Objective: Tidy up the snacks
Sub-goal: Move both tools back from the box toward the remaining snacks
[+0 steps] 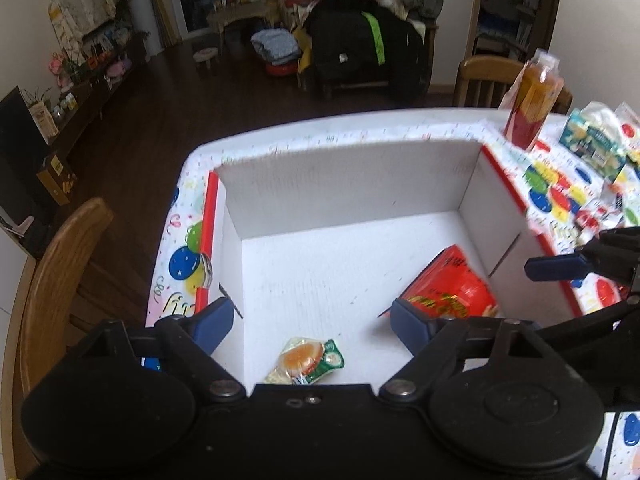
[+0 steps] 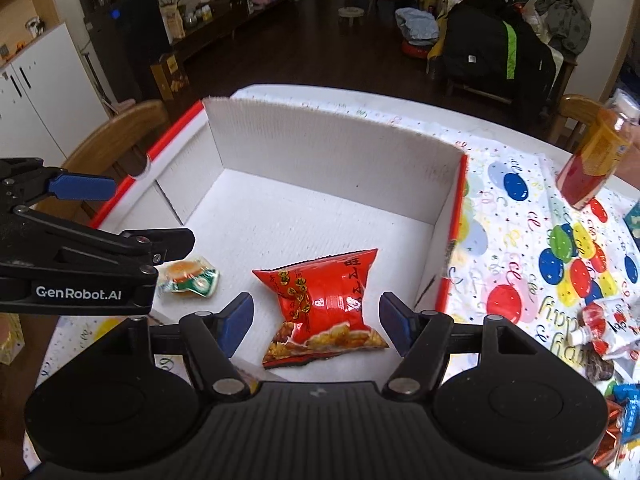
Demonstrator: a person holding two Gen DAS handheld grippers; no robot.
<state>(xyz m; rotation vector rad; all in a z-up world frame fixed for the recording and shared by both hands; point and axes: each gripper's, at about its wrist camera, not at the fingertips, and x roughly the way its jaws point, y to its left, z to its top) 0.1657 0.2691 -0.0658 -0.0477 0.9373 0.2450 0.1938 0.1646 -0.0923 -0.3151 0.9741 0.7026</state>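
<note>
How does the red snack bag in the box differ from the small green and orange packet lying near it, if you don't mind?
The red snack bag is clearly larger than the green and orange packet. The bag is red with snack pictures along one end; the packet shows an orange round centre and green edging. The bag lies between the open right gripper's fingers; the packet sits to the left, partly behind the left gripper. Both lie flat on the white box floor, apart from each other.
</note>
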